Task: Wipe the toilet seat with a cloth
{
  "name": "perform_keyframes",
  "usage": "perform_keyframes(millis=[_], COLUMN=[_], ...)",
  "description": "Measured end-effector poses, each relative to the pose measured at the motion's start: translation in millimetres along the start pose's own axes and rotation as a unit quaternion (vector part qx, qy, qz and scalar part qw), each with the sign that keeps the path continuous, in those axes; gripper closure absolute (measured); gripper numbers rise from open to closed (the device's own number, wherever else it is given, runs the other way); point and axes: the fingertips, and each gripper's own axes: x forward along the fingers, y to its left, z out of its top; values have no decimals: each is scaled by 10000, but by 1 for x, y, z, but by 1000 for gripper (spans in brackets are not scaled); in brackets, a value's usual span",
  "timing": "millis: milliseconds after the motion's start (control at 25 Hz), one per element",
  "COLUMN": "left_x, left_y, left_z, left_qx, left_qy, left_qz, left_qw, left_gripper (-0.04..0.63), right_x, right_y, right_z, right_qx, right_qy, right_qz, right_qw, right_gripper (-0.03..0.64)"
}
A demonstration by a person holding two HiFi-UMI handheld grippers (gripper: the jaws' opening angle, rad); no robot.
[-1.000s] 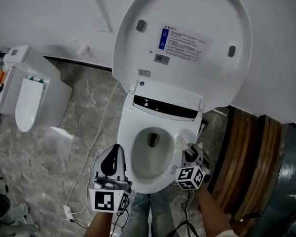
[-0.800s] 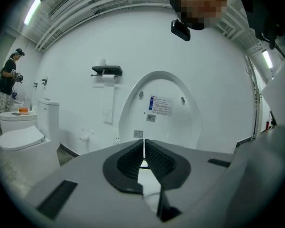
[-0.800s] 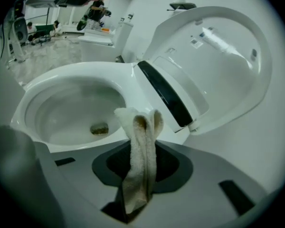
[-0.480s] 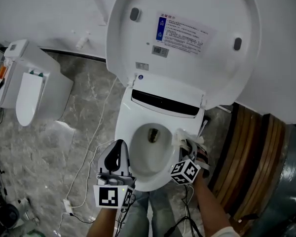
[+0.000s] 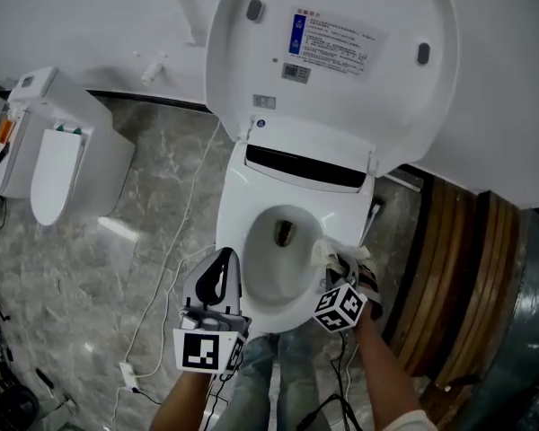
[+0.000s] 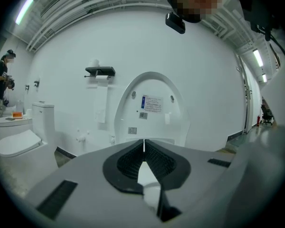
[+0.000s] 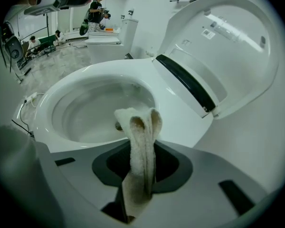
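The white toilet has its lid [image 5: 332,61] raised, and the seat [image 5: 238,232] rings the bowl. My right gripper [image 5: 335,263] is at the seat's right side, pointing steeply down. It is shut on a folded off-white cloth [image 5: 327,251]. In the right gripper view the cloth [image 7: 141,141] sticks out between the jaws, just over the seat rim [image 7: 180,122]. My left gripper [image 5: 222,260] is by the seat's front left edge. It is shut with nothing in it, and in its own view its tips [image 6: 144,145] point level at the lid [image 6: 152,103].
A second toilet [image 5: 54,160] stands to the left. A white cable [image 5: 175,241] runs across the marble floor. Curved wooden slats [image 5: 458,277] are close on the right. A paper roll holder [image 6: 100,75] is on the wall, and a person [image 6: 0,87] stands far left.
My right gripper has tipped further down and brought the cloth closer to the seat's right rim. The left gripper has edged slightly forward beside the bowl.
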Motion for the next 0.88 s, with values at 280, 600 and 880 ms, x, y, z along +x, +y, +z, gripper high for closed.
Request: perform_keyframes(millis=[280, 600, 880], left_x=[-26, -57, -88], left_y=[9, 18, 23], left_z=[-8, -14, -17], left_qx=[-27, -80, -116], left_qy=[54, 31, 33], left_qz=[29, 101, 139], left_qw=[10000, 9999, 9998], left_gripper=[578, 578, 578], right_x=[-12, -33, -54], right_y=[38, 80, 136], right_z=[-5, -12, -15], right_qx=[209, 953, 1408], right_qy=[74, 67, 71], right_qz=[125, 48, -224], right_qw=[9997, 9954, 9898], right_gripper=[517, 517, 517])
